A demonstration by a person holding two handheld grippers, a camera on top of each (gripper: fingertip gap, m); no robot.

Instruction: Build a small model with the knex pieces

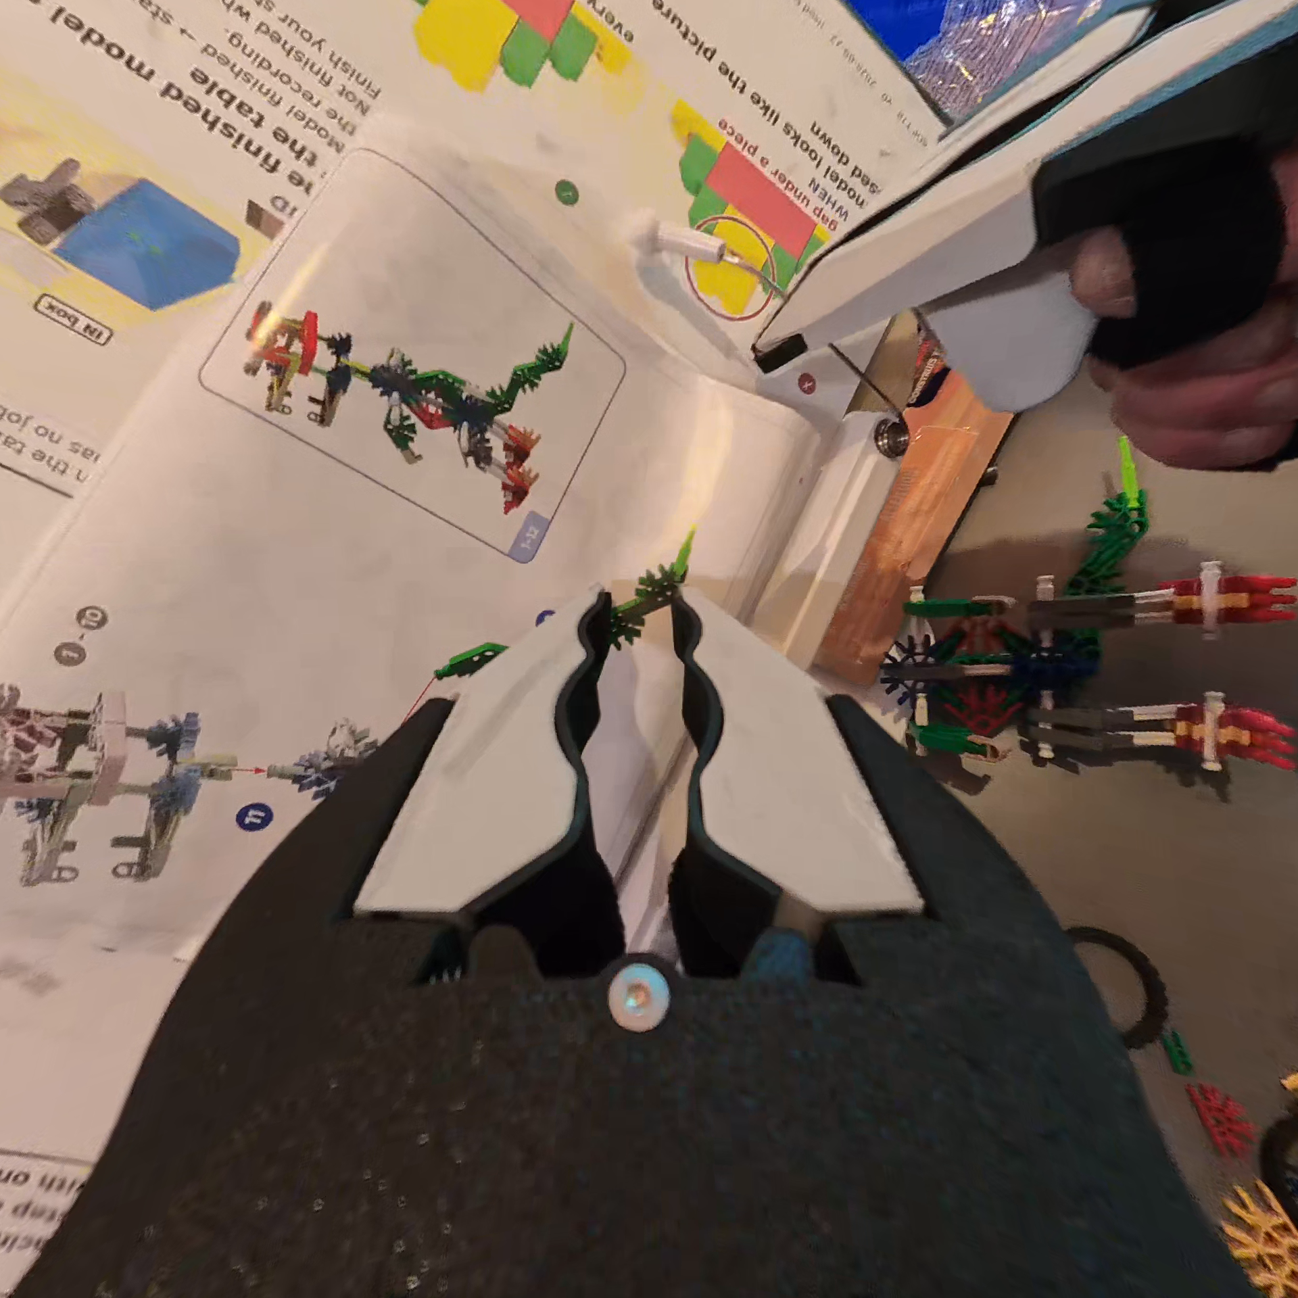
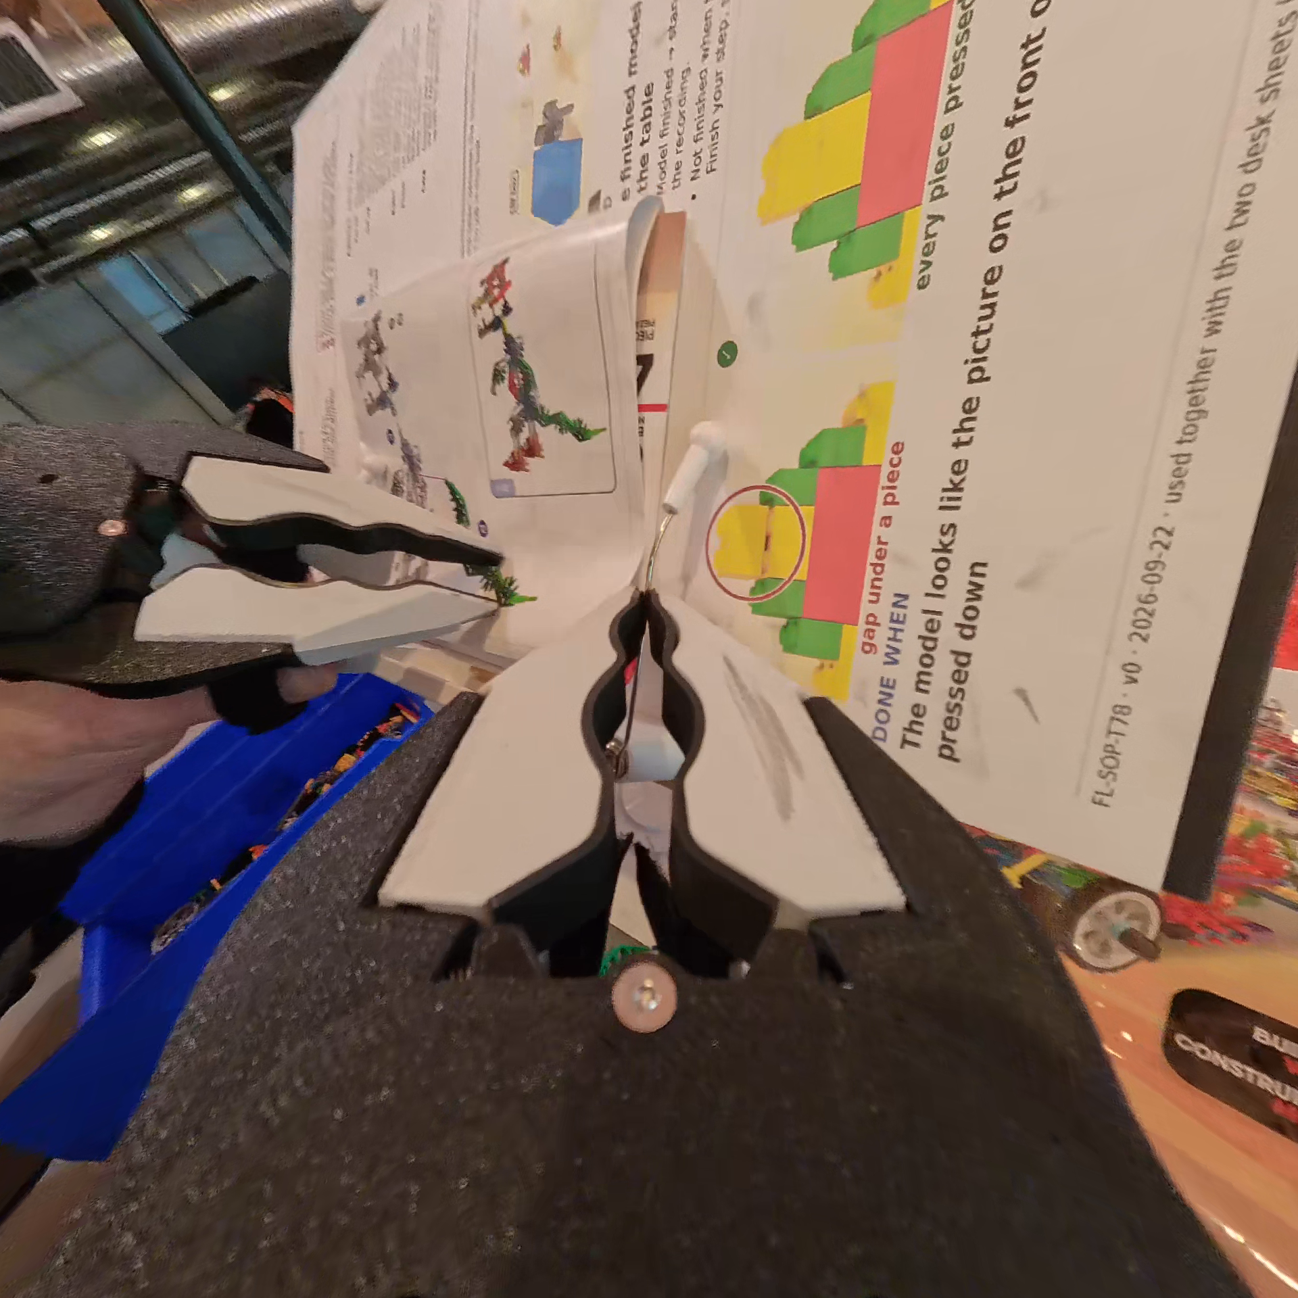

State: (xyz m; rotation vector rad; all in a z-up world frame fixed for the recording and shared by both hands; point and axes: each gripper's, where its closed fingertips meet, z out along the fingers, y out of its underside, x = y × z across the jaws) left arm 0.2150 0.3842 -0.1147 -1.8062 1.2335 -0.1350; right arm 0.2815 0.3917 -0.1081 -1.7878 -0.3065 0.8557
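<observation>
My left gripper is shut on a small green rod-and-connector piece with a light green tip. It holds the piece in front of an open instruction booklet that stands on a white holder. My right gripper is shut on the thin metal wire of the holder's white page peg. In the left wrist view the right gripper comes in from the upper right, held by a gloved hand. In the right wrist view the left gripper with its green piece is just left of my right fingertips.
A part-built green, blue and red model lies on the table right of the booklet. A black ring and loose red and yellow connectors lie near it. A large printed sheet stands behind. A blue parts bin and a small wheel are nearby. Left tips to right tips: about 7 cm.
</observation>
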